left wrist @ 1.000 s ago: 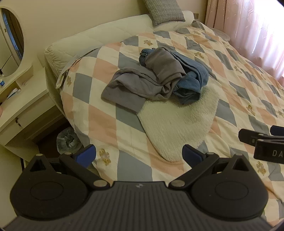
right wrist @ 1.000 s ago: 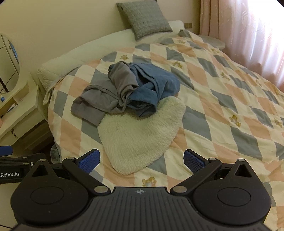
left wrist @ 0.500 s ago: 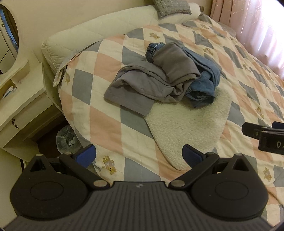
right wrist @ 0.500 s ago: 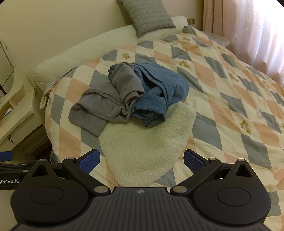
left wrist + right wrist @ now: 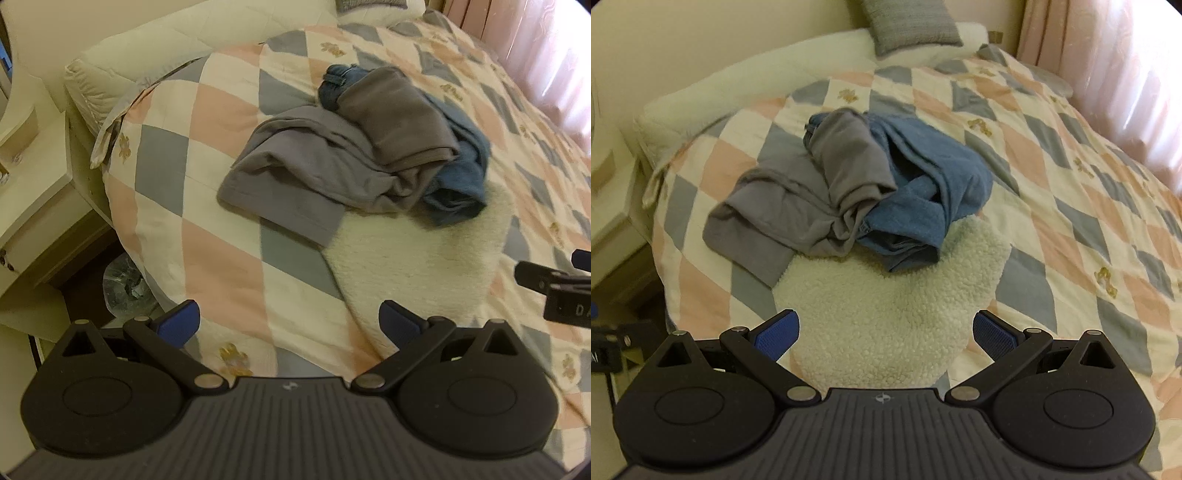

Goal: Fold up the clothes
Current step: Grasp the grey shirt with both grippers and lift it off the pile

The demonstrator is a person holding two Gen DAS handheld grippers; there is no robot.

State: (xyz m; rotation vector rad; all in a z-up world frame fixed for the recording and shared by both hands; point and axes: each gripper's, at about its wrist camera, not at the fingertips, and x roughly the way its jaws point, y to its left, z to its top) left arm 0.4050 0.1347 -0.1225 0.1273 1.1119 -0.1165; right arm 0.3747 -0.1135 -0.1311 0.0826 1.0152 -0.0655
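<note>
Checked quilt [image 5: 1052, 206] spread over the bed, pink curtain [image 5: 1115, 74] beyond it, and the clothes sit heaped mid-quilt: a grey garment [image 5: 798, 206] draped across a blue garment [image 5: 923, 184], both overlapping the far edge of a cream fleece piece [image 5: 886, 314]. Left gripper [image 5: 290, 323] hangs at the near edge of the quilt, jaws wide apart, nothing between them, the grey garment [image 5: 306, 177] well ahead. Right gripper [image 5: 886, 328] hovers just over the fleece piece, jaws also wide apart, the heap ahead of it.
</note>
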